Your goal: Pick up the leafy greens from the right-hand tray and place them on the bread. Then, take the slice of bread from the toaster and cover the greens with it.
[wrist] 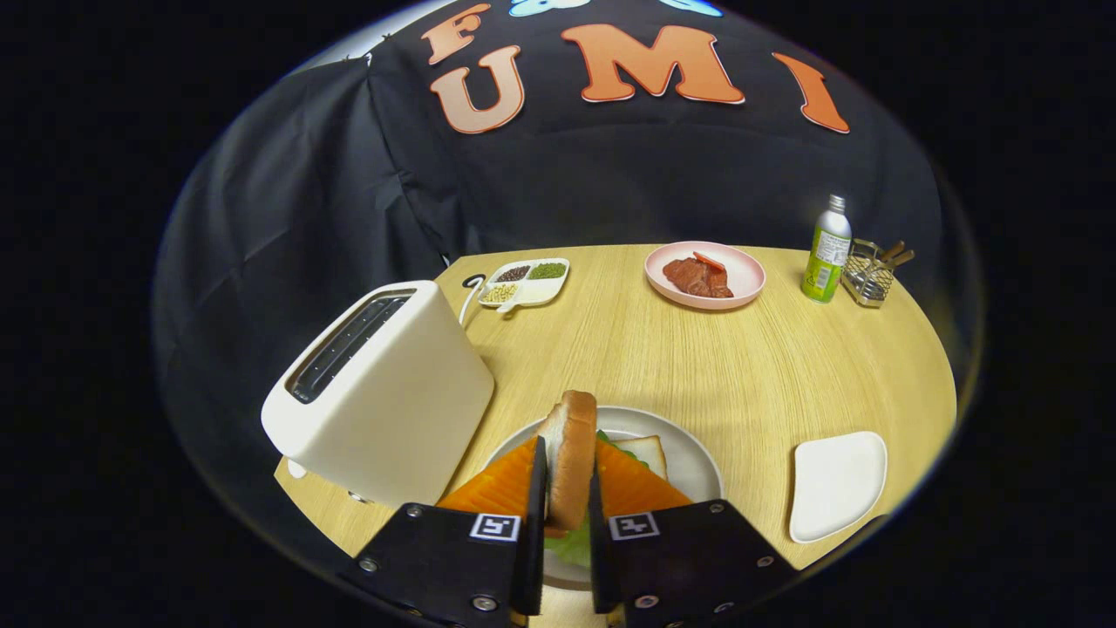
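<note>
My gripper is shut on a slice of bread, which stands on edge between the two fingers. Directly under it lies a round white plate that bears another slice of bread with leafy greens on top. The greens peek out beneath the held slice and beside it. A white toaster stands just left of the plate, and its slot looks empty. To the right of the plate rests a small white tray with nothing on it.
At the back of the wooden table are a pink plate of meat, a divided white dish of seeds, a green bottle and a wire holder. The table's front edge runs close under the toaster.
</note>
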Demonstrator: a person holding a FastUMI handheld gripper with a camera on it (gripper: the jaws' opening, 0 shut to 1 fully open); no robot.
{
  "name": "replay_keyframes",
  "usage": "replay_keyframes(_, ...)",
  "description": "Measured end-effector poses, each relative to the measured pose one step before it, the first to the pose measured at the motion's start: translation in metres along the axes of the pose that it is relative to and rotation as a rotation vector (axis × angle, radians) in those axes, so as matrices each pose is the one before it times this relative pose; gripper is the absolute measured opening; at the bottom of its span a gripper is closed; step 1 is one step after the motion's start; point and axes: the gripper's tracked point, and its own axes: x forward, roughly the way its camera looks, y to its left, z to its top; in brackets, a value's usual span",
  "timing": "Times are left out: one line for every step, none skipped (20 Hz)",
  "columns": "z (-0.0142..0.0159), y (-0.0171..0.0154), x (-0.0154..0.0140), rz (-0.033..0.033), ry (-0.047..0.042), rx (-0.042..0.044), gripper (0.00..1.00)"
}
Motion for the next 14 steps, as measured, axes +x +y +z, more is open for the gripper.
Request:
replay_keyframes(-0.00319,-0.00527,0.00208,-0.00329,0.00854,0.00961,0.28)
replay_keyframes(-0.00317,-0.00395,0.00236,-0.00191,0.00582,0.01498,0.3)
replay_keyframes(-0.00289,-0.00474,0.00242,-0.00119,0.00495,0.01107,0.34)
replay_keyframes(-0.00242,-0.0048,0.00217,-0.00506,0.00438,0.00695,0.36)
replay_keyframes(-0.00295,-0.00602,0.00153,-0.00918,0.00737,0.00266,0.41)
replay_keyframes(-0.00285,-0.00511,0.00166,-0.01058,0.00747,0.00223,0.44)
replay_keyframes(-0.00344,-0.00511,0.00195,-0.01227,0.01179,-0.00349,0.49)
replay_keyframes(-0.00385,-0.00494,0.00121,-0.01333,0.0108,-0.01071,0.55)
replay_keyframes(-0.00304,-0.0029,0.00142,-0.00442,0.00541,-0.00804,0.65)
replay_keyframes(-0.00181,-0.00276,0.00083,-0.00129,0.00491,-0.00217,0.69)
replay_keyframes(-0.00097,-0.00154,-0.00136,-0.00591,-0.00468,0.00036,0.78)
replay_keyframes(0.00298,-0.00447,-0.00101,-0.00956,-0.01084,-0.00357,0.82)
replay_keyframes(0.00529,-0.00432,-0.00441,-0.00882,-0.02059,0.00005,0.9)
replay_keyframes(0.00715,-0.00443,-0.00319,-0.0093,-0.02683,0.00225,0.94)
